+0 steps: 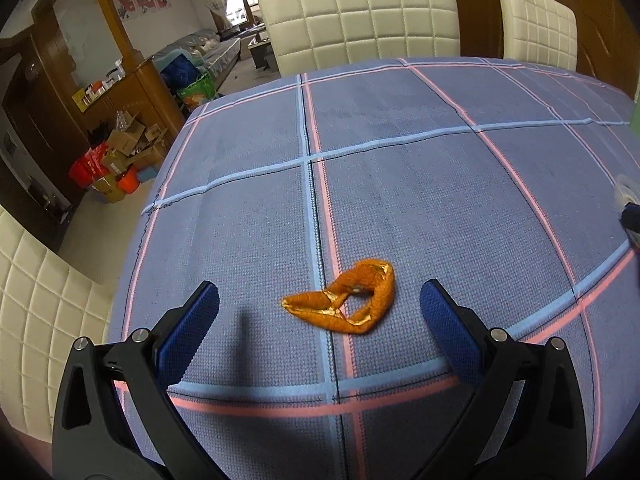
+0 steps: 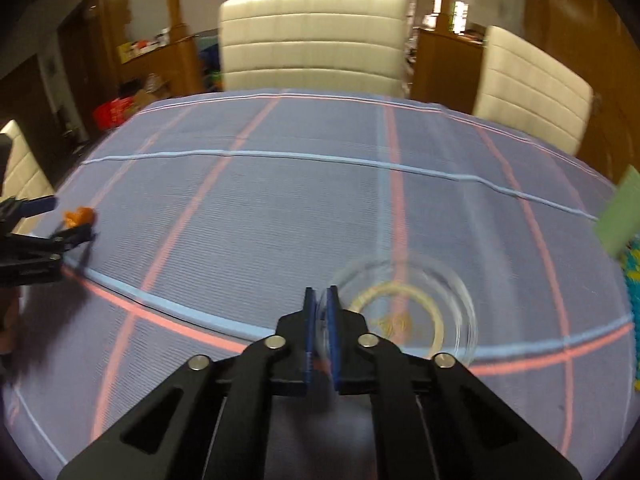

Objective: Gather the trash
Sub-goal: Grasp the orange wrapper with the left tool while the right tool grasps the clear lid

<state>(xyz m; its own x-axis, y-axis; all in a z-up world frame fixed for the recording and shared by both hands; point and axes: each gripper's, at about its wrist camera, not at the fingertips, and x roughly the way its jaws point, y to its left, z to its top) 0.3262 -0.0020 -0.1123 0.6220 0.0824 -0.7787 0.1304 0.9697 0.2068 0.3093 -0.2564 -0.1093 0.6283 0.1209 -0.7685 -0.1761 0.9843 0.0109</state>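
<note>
Here, from the left wrist, the left claw (image 1: 320, 300) stands wide apart over the checked surface (image 1: 400, 184), and the orange peel (image 1: 347, 302) lies flat between its two fingers, just ahead at twelve o'clock. Its long axis runs roughly from eight to two o'clock, across the gap, so I judge a straight drop would straddle it.

From the right wrist, the right claw (image 2: 321, 308) is pinched together on the rim of a clear glass dish (image 2: 404, 312). The peel sits far off at nine o'clock, so the left hand is plainly nearer.
</note>
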